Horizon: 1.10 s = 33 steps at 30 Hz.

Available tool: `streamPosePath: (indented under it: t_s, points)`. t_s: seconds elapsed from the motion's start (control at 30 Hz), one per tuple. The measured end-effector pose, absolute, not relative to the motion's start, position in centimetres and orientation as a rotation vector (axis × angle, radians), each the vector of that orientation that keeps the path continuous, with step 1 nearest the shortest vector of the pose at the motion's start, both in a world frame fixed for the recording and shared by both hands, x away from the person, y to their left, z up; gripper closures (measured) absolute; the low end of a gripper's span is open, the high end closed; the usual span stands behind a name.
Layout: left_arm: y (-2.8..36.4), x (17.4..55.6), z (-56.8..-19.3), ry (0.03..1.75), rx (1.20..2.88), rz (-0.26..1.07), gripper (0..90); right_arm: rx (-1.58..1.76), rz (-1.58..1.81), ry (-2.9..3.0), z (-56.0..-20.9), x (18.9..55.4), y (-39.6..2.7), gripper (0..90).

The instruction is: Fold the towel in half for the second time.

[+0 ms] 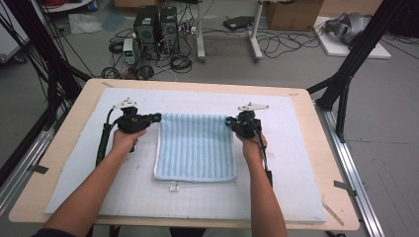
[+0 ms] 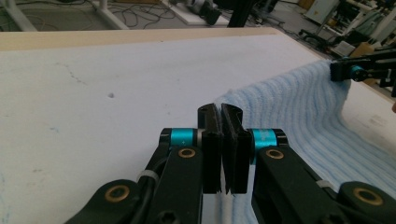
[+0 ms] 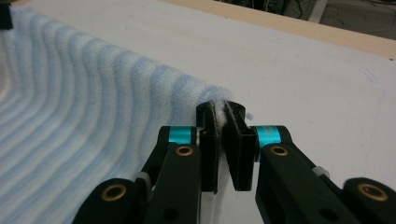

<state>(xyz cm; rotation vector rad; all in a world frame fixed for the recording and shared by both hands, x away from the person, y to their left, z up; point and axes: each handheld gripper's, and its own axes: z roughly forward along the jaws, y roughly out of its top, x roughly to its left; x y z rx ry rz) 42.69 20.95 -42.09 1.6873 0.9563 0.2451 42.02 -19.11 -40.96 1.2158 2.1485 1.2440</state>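
A light blue ribbed towel (image 1: 195, 147) lies on the white mat in the middle of the table. My left gripper (image 1: 156, 117) is shut on the towel's far left corner, and in the left gripper view its jaws (image 2: 221, 116) pinch that corner of the towel (image 2: 299, 116). My right gripper (image 1: 230, 121) is shut on the far right corner; in the right gripper view the jaws (image 3: 221, 112) clamp the fluffy edge of the towel (image 3: 84, 102). The far edge is lifted a little between both grippers, while the near part rests flat.
The white gridded mat (image 1: 291, 163) covers a wooden table (image 1: 326, 148). A small white tag (image 1: 174, 186) lies just in front of the towel. Black frame posts (image 1: 346, 79) stand at the table's sides; computers and cables sit on the floor behind.
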Motion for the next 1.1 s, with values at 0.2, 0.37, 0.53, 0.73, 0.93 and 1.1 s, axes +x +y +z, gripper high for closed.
streamPosePath:
  t_s: [0.2,0.37,0.53,0.73,0.93,1.1]
  points:
    - [21.0,40.9,-41.5,0.905,1.667,0.265,86.4,1.185,1.311,2.139,-40.7,40.4,-19.8,84.0]
    - [21.1,39.4,-41.1,0.860,1.688,0.278,86.4,1.170,1.354,2.131,-40.7,39.1,-20.2,83.8]
    - [21.2,37.7,-41.2,0.831,1.688,0.281,86.4,1.156,1.376,2.147,-40.3,37.9,-20.4,83.4]
    - [21.6,36.1,-41.4,0.818,1.690,0.286,86.4,1.120,1.372,2.156,-39.4,36.7,-20.2,82.8]
    - [21.6,34.7,-42.1,0.825,1.693,0.268,86.4,1.137,1.370,2.162,-40.3,35.1,-20.5,82.8]
    - [21.6,33.3,-42.7,0.819,1.696,0.262,86.3,1.145,1.363,2.165,-41.0,33.6,-20.8,82.8]
